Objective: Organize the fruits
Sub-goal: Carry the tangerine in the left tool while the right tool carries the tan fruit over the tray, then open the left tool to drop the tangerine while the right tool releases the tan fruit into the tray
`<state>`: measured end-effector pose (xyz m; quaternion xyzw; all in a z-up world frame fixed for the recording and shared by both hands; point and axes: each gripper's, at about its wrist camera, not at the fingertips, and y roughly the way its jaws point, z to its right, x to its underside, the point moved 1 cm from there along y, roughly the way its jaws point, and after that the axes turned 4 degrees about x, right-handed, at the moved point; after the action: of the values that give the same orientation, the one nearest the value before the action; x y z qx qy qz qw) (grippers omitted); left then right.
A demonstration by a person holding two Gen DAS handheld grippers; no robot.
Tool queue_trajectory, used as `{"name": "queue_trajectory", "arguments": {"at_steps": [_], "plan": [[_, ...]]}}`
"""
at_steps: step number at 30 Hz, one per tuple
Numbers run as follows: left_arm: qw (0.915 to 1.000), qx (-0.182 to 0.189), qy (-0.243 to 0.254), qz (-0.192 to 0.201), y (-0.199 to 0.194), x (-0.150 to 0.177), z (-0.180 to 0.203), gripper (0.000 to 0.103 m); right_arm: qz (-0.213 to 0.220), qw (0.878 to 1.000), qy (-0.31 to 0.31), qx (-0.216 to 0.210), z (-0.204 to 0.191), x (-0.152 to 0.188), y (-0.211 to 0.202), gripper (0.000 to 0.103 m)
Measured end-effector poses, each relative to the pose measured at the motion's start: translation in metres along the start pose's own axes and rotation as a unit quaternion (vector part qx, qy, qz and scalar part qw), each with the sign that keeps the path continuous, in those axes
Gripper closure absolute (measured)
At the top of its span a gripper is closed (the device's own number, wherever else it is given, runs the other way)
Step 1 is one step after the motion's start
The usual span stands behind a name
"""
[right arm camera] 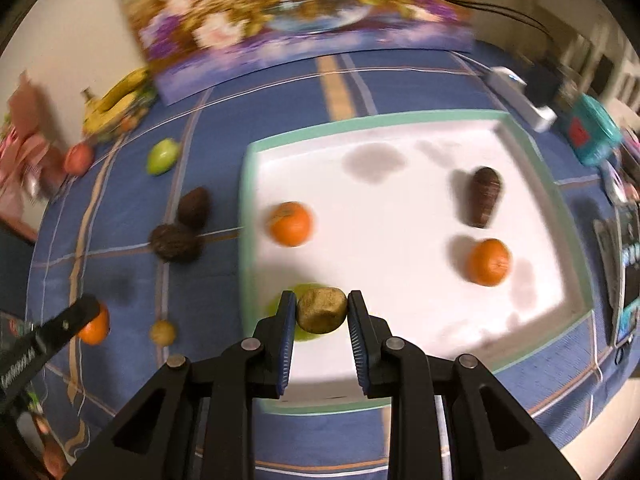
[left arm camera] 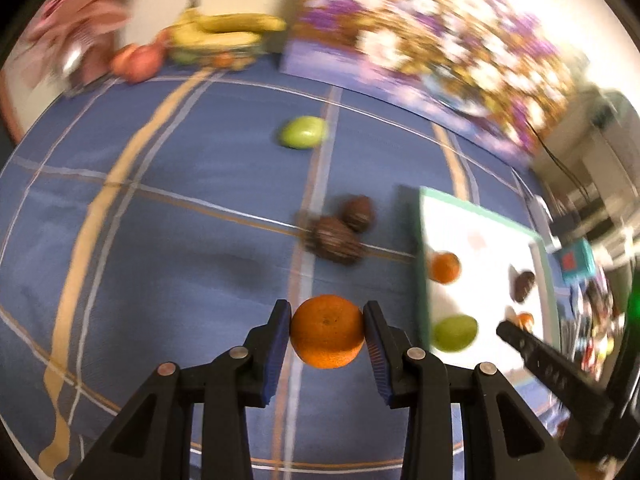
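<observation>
My left gripper [left arm camera: 327,330] is shut on an orange [left arm camera: 327,331] and holds it above the blue cloth, left of the white tray [left arm camera: 480,224]. My right gripper [right arm camera: 321,311] is shut on a brownish-yellow fruit [right arm camera: 321,310] above the tray's [right arm camera: 400,152] near left part, over a green fruit [right arm camera: 304,334] mostly hidden beneath it. In the tray lie two oranges [right arm camera: 290,223] [right arm camera: 489,262] and a brown oblong fruit [right arm camera: 485,196]. On the cloth lie two brown fruits [right arm camera: 176,240] [right arm camera: 193,208], a green fruit [right arm camera: 162,156] and a small yellow fruit [right arm camera: 162,333].
Bananas [left arm camera: 228,30] and red apples [left arm camera: 138,60] lie at the far left edge by the wall. A floral picture [right arm camera: 296,12] stands at the back. A teal device [right arm camera: 592,136], a white box [right arm camera: 520,96] and cables sit right of the tray.
</observation>
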<state>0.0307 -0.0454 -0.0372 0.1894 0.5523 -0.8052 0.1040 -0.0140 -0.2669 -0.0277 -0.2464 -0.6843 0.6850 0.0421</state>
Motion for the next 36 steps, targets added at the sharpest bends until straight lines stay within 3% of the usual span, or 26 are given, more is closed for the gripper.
{"name": "queue_trajectory", "arguments": {"at_steps": [5, 13, 23, 36], "plan": [[0.9955, 0.024, 0.089, -0.021, 0.012, 0.016, 0.056, 0.063, 0.006, 0.999, 0.035, 0.017, 0.037, -0.003, -0.006, 0.076], [0.9777, 0.043, 0.203, -0.033, 0.025, 0.045, 0.119, 0.063, 0.019, 0.997, 0.07, 0.03, 0.077, -0.006, -0.016, 0.076], [0.9768, 0.061, 0.201, -0.041, 0.038, 0.047, 0.124, 0.063, 0.015, 0.996, 0.085, 0.03, 0.092, -0.005, -0.017, 0.076], [0.969, 0.046, 0.229, -0.079, 0.066, 0.061, 0.132, 0.063, -0.054, 0.994, 0.081, 0.039, 0.096, 0.004, 0.022, 0.076]]}}
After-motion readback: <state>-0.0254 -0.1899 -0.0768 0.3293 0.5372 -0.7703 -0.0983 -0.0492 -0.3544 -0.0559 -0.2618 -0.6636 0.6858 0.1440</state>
